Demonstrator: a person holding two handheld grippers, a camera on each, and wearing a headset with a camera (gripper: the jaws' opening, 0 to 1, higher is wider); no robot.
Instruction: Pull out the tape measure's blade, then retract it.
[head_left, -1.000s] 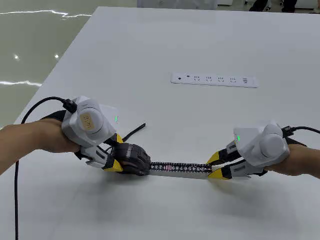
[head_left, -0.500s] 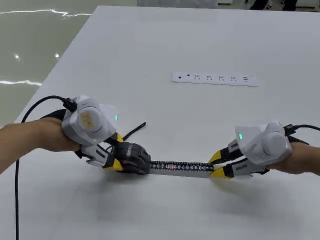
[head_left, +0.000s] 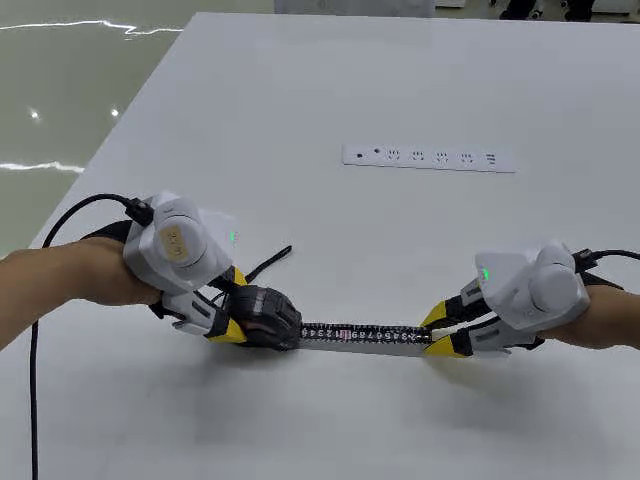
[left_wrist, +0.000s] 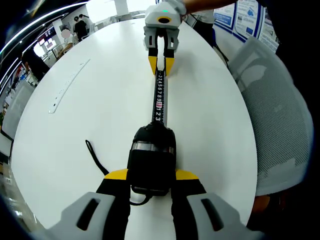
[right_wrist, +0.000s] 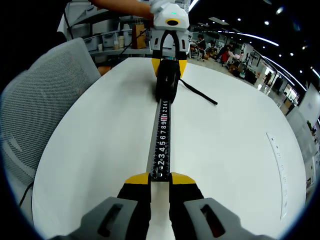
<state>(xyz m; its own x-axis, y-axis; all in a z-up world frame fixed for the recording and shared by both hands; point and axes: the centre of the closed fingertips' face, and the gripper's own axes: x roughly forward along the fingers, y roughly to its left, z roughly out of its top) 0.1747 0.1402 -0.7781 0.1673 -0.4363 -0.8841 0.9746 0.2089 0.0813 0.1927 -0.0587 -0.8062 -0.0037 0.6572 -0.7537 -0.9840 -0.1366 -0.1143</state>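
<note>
A black tape measure case (head_left: 266, 316) lies on the white table, with my left gripper (head_left: 232, 305) shut on it; in the left gripper view the tape measure case (left_wrist: 151, 158) sits between the yellow-tipped jaws. Its black blade (head_left: 362, 333) with white numbers runs right along the tabletop to my right gripper (head_left: 440, 331), which is shut on the blade's end. In the right gripper view the blade (right_wrist: 163, 141) stretches from the right gripper (right_wrist: 160, 178) to the tape measure case (right_wrist: 167, 80). In the left gripper view the blade (left_wrist: 159, 95) reaches the right gripper (left_wrist: 161, 65).
A white power strip (head_left: 429, 159) lies flat further back on the table. A black wrist strap (head_left: 266, 263) trails from the case. A black cable (head_left: 70, 215) runs off the left gripper over the table's left edge. A grey mesh chair (left_wrist: 277, 115) stands beside the table.
My right gripper has moved slightly right, drawing a little more blade out of the case. The left gripper and case have stayed put.
</note>
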